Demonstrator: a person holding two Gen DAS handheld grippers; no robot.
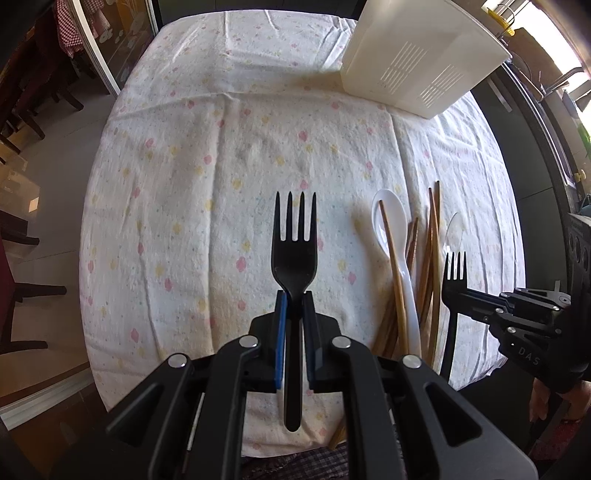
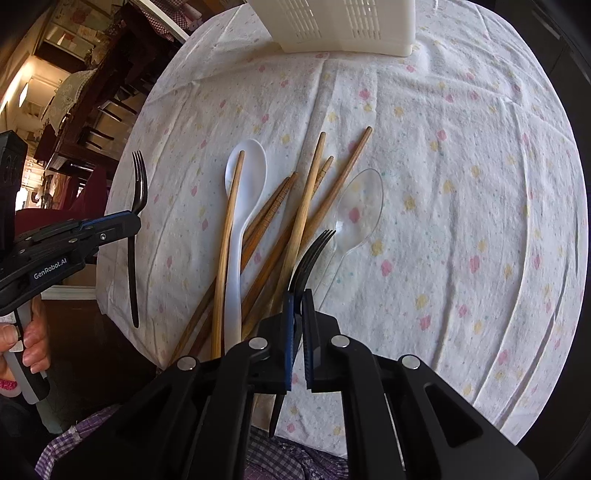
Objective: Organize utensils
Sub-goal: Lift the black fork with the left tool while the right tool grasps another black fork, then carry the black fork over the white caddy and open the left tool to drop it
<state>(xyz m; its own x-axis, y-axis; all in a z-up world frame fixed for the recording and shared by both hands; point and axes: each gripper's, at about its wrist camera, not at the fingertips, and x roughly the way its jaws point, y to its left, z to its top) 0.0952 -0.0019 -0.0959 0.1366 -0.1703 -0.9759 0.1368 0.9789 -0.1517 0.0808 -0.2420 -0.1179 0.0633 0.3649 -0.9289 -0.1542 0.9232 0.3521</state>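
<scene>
My left gripper (image 1: 294, 299) is shut on a black plastic fork (image 1: 294, 254), tines forward, held above the flowered tablecloth; it also shows in the right wrist view (image 2: 136, 218). My right gripper (image 2: 298, 299) is shut on a second black fork (image 2: 308, 258), held over the utensil pile; it also shows in the left wrist view (image 1: 455, 273). On the cloth lie a white spoon (image 2: 245, 173), a clear plastic spoon (image 2: 358, 206) and several wooden chopsticks (image 2: 303, 218), overlapping.
A white slotted plastic utensil basket (image 1: 417, 59) stands at the far end of the table, also at the top of the right wrist view (image 2: 340, 26). The tablecloth (image 1: 221, 166) covers the table. Dark chairs stand to the left.
</scene>
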